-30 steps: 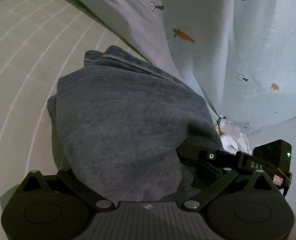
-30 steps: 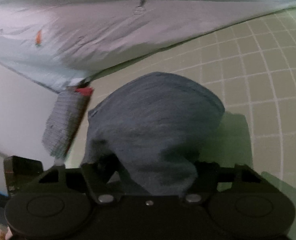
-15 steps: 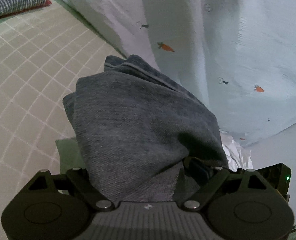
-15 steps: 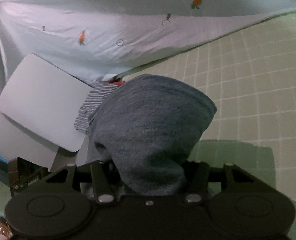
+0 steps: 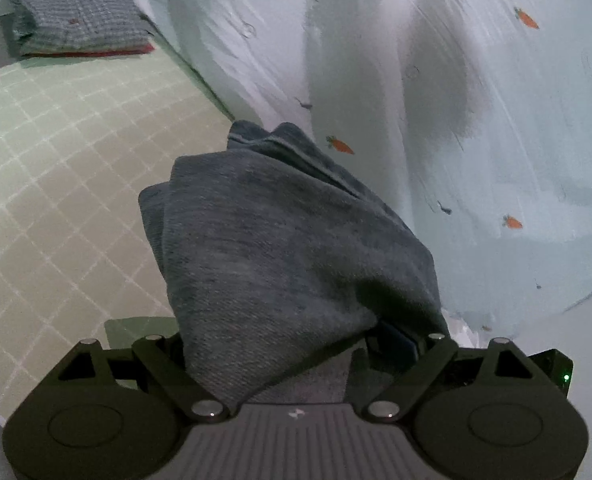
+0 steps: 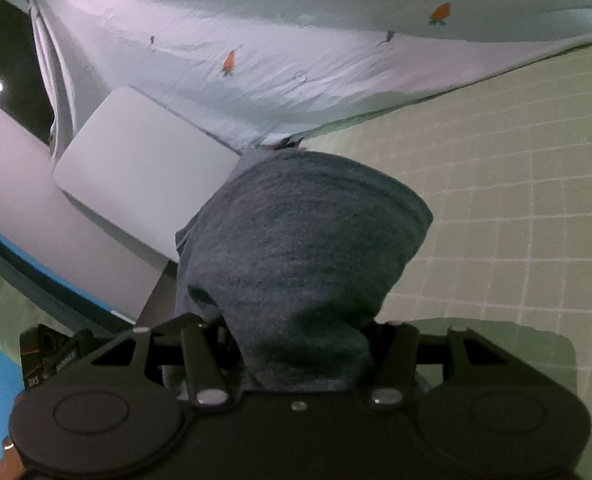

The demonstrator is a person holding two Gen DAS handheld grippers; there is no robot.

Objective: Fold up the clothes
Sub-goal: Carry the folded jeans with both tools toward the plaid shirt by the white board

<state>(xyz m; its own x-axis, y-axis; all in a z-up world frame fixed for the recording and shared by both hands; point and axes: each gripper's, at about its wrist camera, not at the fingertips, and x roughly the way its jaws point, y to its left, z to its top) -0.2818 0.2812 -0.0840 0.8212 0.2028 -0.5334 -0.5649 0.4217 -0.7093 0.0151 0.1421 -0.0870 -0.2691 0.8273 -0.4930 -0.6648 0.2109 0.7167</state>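
A dark blue-grey denim garment (image 5: 280, 248) is bunched and drapes over my left gripper (image 5: 292, 344), which is shut on it; the fingertips are hidden under the cloth. The same garment (image 6: 299, 248) covers my right gripper (image 6: 299, 340), also shut on it. Both hold it lifted above the green checked bed sheet (image 5: 56, 168). A folded grey checked garment (image 5: 80, 16) on a red one lies at the far left of the left wrist view.
A pale blue curtain with carrot prints (image 5: 435, 100) hangs along the bed's far side and also shows in the right wrist view (image 6: 296, 40). A white rounded board (image 6: 144, 176) and a blue-edged surface (image 6: 36, 280) lie left of the bed.
Both grippers have lifted and swung with the denim garment. The folded checked stack has come into the left wrist view; the white board now fills more of the right wrist view.
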